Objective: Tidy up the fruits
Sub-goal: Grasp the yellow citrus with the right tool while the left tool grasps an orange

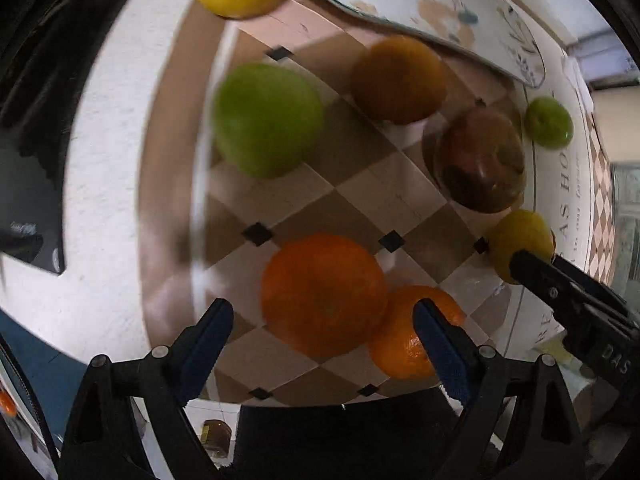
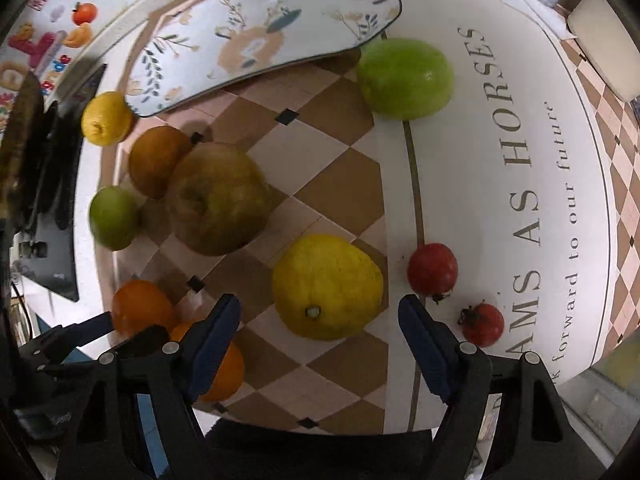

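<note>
My left gripper (image 1: 324, 314) is open, its jaws either side of a large orange (image 1: 323, 293), with a smaller orange (image 1: 404, 340) by the right finger. My right gripper (image 2: 320, 310) is open around a big yellow citrus (image 2: 326, 286); it also shows in the left wrist view (image 1: 520, 240), with the right gripper's finger over it. Other fruit lie on the checkered mat (image 2: 320, 152): a green apple (image 1: 268, 120), a brownish pear-like fruit (image 2: 218, 198), a dull orange (image 2: 156, 160), a lemon (image 2: 106, 118), a large green fruit (image 2: 404, 78), two small red fruits (image 2: 432, 268).
A long oval floral plate (image 2: 256, 36) lies at the far end of the mat. White lettering band with "AS HORSES" (image 2: 512, 128) runs on the right. A dark flat device (image 2: 60, 184) sits off the mat's left edge.
</note>
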Available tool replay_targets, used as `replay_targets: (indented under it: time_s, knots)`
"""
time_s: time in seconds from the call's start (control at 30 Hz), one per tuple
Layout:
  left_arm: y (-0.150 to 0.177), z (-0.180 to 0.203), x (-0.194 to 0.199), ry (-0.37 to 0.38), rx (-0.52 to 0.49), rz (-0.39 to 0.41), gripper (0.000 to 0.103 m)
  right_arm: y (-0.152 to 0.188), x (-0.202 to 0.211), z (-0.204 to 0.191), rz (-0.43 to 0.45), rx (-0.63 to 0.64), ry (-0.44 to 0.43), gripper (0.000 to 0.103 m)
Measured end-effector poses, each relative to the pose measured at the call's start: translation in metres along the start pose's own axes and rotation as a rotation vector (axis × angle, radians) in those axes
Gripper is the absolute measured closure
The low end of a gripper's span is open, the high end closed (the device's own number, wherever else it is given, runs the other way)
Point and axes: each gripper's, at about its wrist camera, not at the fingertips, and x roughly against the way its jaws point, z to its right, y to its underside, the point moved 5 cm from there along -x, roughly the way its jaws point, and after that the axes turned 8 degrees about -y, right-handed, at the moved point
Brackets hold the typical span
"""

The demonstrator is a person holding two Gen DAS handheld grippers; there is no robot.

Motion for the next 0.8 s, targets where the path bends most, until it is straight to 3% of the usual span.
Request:
replay_targets:
  time_s: [0.2, 0.33, 0.4, 0.8]
  knots:
    - [-0.013, 0.007, 0.001, 0.0, -0.051, -0.003, 0.014, -0.006, -0.016, 0.001, -0.022, -0.005, 0.03, 0.031]
    - [-0.019, 0.007, -0.007, -0.014, -0.05, -0.024, 0.03, -0.007, -0.023, 0.0, -0.038, -0.014, 0.019, 0.034]
    - [-0.018, 0.009, -0.01, 0.017, -0.048, -0.041, 0.039, -0.009, -0.027, -0.001, -0.041, -0.007, 0.019, 0.036]
    - [-0.014, 0.009, 0.009, -0.027, -0.018, 0.017, 0.04, -0.014, -0.026, 0.009, -0.047, 0.046, 0.013, 0.041]
